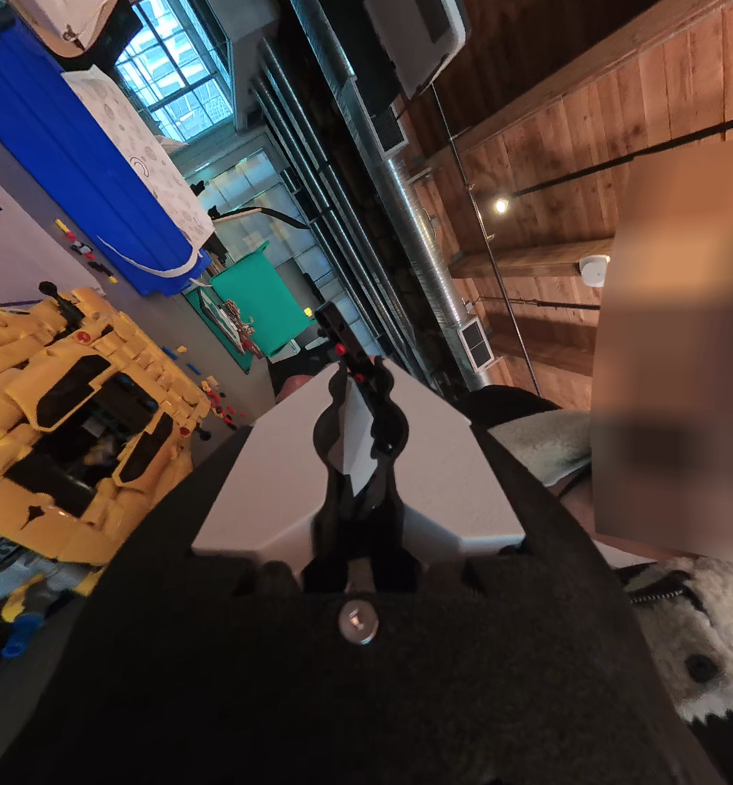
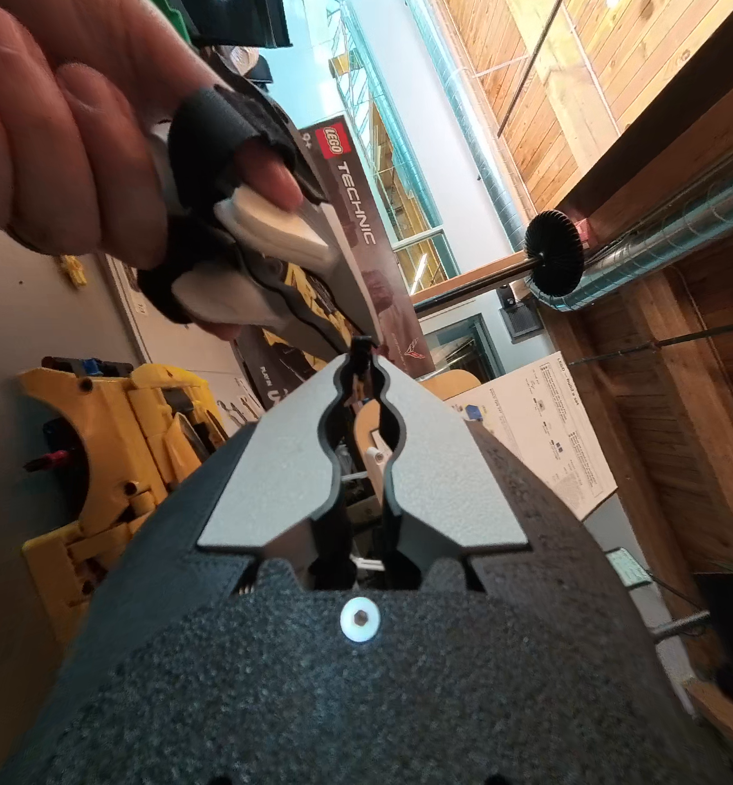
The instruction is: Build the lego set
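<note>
Both grippers are raised off the table and tilted, so the wooden ceiling (image 1: 568, 127) fills the background of each view.

The left gripper (image 1: 358, 369) is clamped on a black beam (image 1: 335, 327), a slim Lego piece with red pins (image 1: 340, 349) along its side. The beam sticks out past the fingertips, toward a green bin (image 1: 267, 310) farther off.

In the right wrist view the right gripper (image 2: 359, 361) has its tips pinched together on a small black piece (image 2: 361, 345); only the scalloped gaps farther back stay apart. The left gripper (image 2: 343, 340) comes in from the upper left, held by a hand (image 2: 71, 127) with one finger on its white trigger, and its tip meets the same black piece. Whether this piece is the end of the beam cannot be told.

The yellow car (image 1: 80, 424), the partly built set, lies on the grey table (image 1: 12, 263) to the left of both grippers, well below the held parts. Loose red, yellow and black bits (image 1: 222, 403) are scattered beside it. A blue bin (image 1: 71, 157) stands behind on the table. The set's box (image 2: 356, 238) stands behind the car, and a white sheet (image 2: 547, 433) sits to the right.
</note>
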